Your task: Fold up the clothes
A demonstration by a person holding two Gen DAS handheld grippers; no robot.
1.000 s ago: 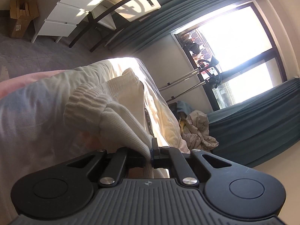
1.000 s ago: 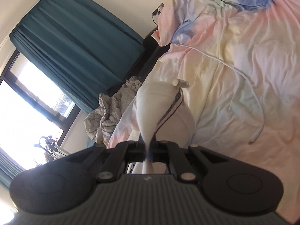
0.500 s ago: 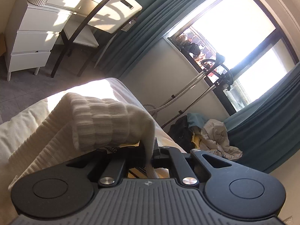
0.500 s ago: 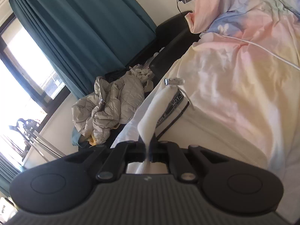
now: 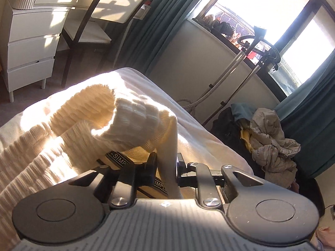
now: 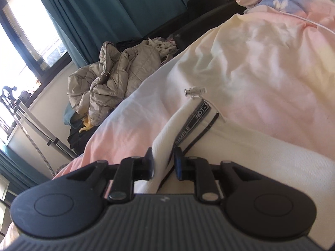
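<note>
white drawers (image 5: 31,48); chair (image 5: 100,21); teal curtains (image 6: 117,6); grey jacket (image 6: 113,79); pastel bedsheet (image 6: 272,62)

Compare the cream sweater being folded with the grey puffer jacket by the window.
The sweater is cream ribbed knit with a black lettered tape; the jacket is grey and quilted. The sweater lies on the bed, its edge between the opening jaws of the left gripper and right gripper; the jacket sits crumpled in a heap beside the bed, untouched. Both are soft garments, neither neatly folded yet.

The garment's black band (image 6: 196,119) reads "NOT-SIMPLE", partly hidden.
</note>
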